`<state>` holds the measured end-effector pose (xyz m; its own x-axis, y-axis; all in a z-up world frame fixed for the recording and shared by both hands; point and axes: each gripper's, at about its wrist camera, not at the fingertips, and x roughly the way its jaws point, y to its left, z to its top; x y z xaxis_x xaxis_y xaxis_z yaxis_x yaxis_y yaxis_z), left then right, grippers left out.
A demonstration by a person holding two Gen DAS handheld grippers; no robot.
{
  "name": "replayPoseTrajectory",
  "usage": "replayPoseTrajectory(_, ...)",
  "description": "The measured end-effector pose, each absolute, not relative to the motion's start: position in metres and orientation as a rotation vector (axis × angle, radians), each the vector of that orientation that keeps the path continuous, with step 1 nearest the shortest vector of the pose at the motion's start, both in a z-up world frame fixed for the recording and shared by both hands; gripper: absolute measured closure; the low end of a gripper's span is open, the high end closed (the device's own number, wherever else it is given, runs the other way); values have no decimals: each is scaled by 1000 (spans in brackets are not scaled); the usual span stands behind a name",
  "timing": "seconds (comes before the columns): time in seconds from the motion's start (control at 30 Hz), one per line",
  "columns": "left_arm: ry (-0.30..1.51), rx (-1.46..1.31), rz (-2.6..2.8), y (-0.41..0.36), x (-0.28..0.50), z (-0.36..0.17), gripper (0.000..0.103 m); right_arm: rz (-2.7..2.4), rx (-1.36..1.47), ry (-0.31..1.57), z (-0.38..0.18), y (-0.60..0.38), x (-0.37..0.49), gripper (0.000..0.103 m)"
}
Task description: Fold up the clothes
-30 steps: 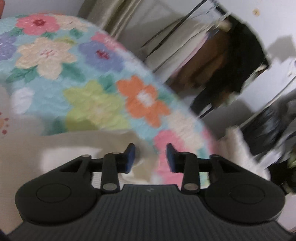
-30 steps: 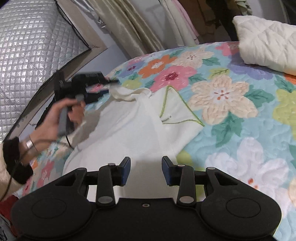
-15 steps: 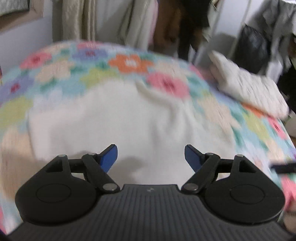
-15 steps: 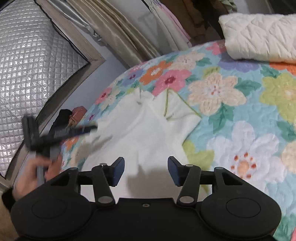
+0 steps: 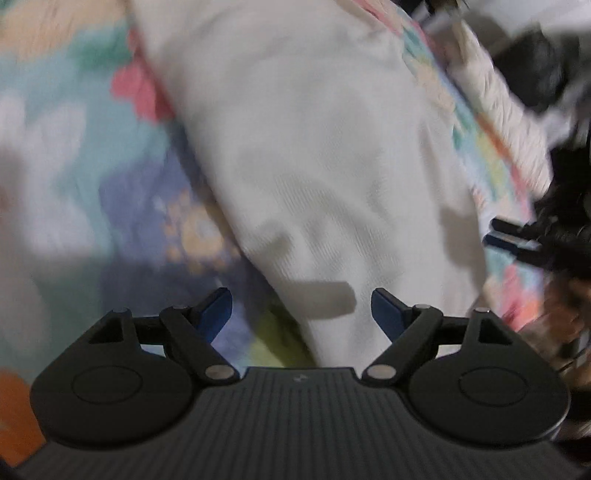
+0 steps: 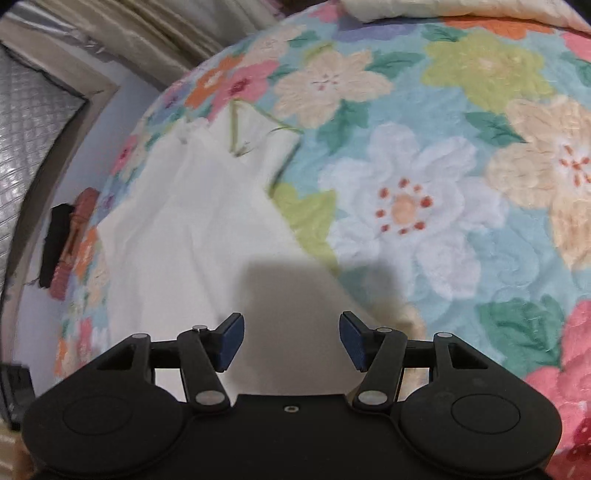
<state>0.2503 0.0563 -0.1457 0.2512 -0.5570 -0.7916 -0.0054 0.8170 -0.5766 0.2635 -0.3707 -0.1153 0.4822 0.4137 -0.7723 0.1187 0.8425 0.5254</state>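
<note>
angled steeply down toward a bed, left gripper [image 5: 301, 314] with blue pads spread wide and jaws opening, nothing pinched between them; just beyond the tips, the near end of a cream-white garment [image 5: 314, 155], its long edge running diagonally up and away across the blurred left wrist view. likewise tilted downward, right gripper [image 6: 291, 341] with jaws opening to a moderate gap and gripping nothing, poised above the shadowed near portion of the same white garment [image 6: 177, 229]. spread mostly flat on a floral quilt [image 6: 424, 155] of pink, orange, cream, white and yellow-green blooms on a pale teal ground, with soft creases along its length and a thin green line of trim or stitching near the far end, where a small flap lies turned toward the flowers. in the right wrist view, lying ahead and to the left of the fingers, right edge slanting from the right pad up toward the far corner. in the left wrist view, at the right border, the dark tips of the other gripper [image 5: 517, 240] beside the cloth's far edge, contact impossible to judge through the blur. past the bed's left side, a quilted silver panel [image 6: 33, 122] and pale curtains [image 6: 177, 33].
</note>
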Motion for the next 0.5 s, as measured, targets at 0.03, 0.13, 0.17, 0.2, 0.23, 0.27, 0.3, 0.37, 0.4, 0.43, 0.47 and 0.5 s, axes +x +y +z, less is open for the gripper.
replayPoseTrajectory(0.03,1271,-584,-414,56,245,-152,21,181,557,1067,-115,-370,264,39)
replayPoseTrajectory(0.13,1225,-636,-536,49,233,-154,21,170,571,1087,-120,-369,263,39)
replayPoseTrajectory(0.17,1221,-615,-566,44,231,-153,21,173,601,1090,-124,-370,261,39)
replayPoseTrajectory(0.2,1223,-574,-590,38,230,-152,21,176,635,1091,-128,-372,257,37)
replayPoseTrajectory(0.23,1226,-533,-614,31,228,-151,21,164,703,1101,-137,-375,251,37)
replayPoseTrajectory(0.27,1221,-472,-621,23,226,-149,21,148,779,1112,-147,-378,244,37)
replayPoseTrajectory(0.3,1211,-400,-618,15,223,-147,21,146,844,1117,-156,-380,238,37)
replayPoseTrajectory(0.37,1182,-365,-625,9,220,-144,26,136,895,1088,-159,-379,228,37)
replayPoseTrajectory(0.4,1168,-360,-629,7,219,-142,31,143,886,1083,-157,-376,226,37)
replayPoseTrajectory(0.43,1159,-350,-637,6,217,-141,46,154,871,1081,-155,-373,224,36)
replayPoseTrajectory(0.47,1157,-331,-644,7,214,-141,57,173,853,1088,-154,-368,224,36)
replayPoseTrajectory(0.5,1150,-316,-645,8,212,-139,61,185,838,1093,-154,-364,222,35)
